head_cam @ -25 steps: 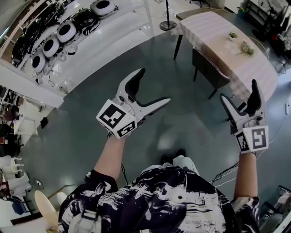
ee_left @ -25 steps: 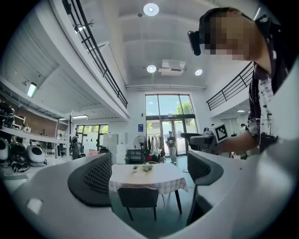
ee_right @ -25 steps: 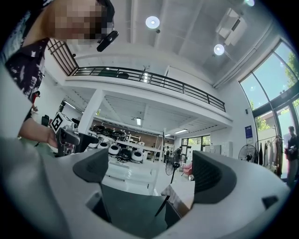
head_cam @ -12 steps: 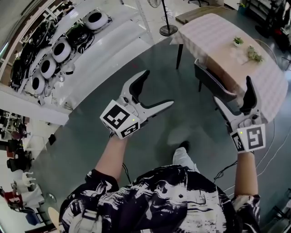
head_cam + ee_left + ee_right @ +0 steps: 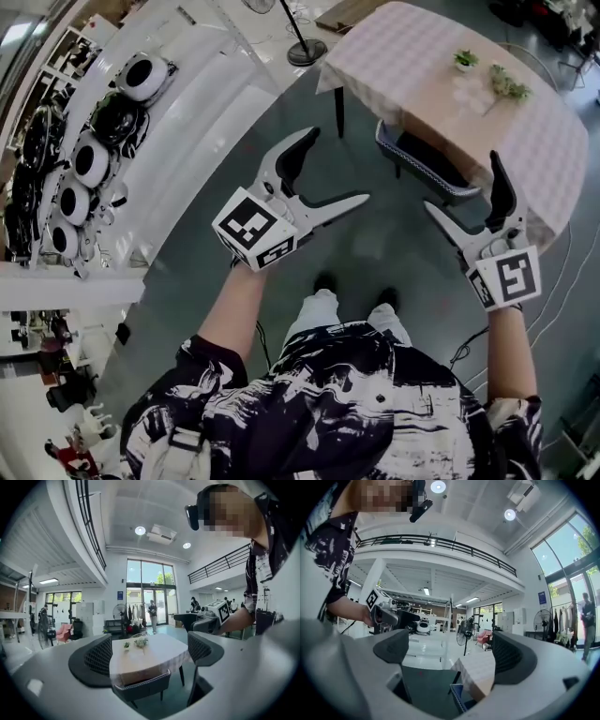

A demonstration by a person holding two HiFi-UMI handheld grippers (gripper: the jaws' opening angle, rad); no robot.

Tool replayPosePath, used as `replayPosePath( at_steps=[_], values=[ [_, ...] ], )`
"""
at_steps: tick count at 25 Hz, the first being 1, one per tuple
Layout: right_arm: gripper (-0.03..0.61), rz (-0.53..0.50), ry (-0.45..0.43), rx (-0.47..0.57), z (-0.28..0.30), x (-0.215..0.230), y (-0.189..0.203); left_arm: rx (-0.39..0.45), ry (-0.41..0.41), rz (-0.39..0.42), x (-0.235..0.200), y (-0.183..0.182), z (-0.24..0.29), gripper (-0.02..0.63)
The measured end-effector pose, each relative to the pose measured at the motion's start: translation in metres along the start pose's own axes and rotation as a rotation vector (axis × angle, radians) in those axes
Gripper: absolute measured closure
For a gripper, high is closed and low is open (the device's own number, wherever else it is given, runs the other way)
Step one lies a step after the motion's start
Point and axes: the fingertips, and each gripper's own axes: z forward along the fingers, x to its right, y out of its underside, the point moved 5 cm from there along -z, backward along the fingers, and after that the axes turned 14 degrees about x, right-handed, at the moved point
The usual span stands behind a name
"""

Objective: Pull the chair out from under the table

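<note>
**Kid:** In the middle of the big room, on the dark floor point(image 5: 394, 248), what is that?

**Onlooker:** That is a table point(image 5: 422, 66) with a pale cloth on it.

**Kid:** Where is the chair?

**Onlooker:** The chair point(image 5: 422, 161) is pushed in under the near side of the table. Only its back and a bit of the seat stick out.

**Kid:** Is the person holding it?

**Onlooker:** No. The left gripper point(image 5: 333, 171) and the right gripper point(image 5: 466, 187) are both up in the air, apart from the chair. Both have their jaws spread wide with nothing in them.

**Kid:** Will it be hard to pull?

**Onlooker:** I think not. It looks stiff, with thin legs, so maybe not too heavy. The legs may drag on the floor.

**Kid:** Where should they grab it?

**Onlooker:** The top edge of the back, I'd say. It faces the person and looks thin enough to fit between the jaws. The cloth hangs close, so it could get caught.

**Kid:** And the little plants point(image 5: 464, 59) on top?

**Onlooker:** They might wobble if the table gets bumped.
</note>
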Motion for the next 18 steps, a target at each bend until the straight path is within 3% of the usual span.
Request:
replayPosePath(
  at_steps=[6, 10, 13, 18],
  values=[
    [0.075, -0.09, 0.176, -0.101, 0.014, -0.012, 0.046, 0.001, 0.223, -0.042, -0.059, 0.047, 0.025, 0.133],
    [0.075, -0.115, 0.32, -0.209, 0.025, -0.026, 0.075, -0.055, 0.405, -0.053, -0.093, 0.085, 0.042, 0.133],
    [0.075, -0.139, 0.332, -0.329, 0.037, -0.036, 0.106, -0.136, 0.515, 0.012, -0.111, 0.12, 0.054, 0.133],
    [0.075, -0.23, 0.265, -0.611, 0.04, -0.031, 0.171, -0.299, 0.647, 0.204, -0.116, 0.185, 0.083, 0.135]
  ],
)
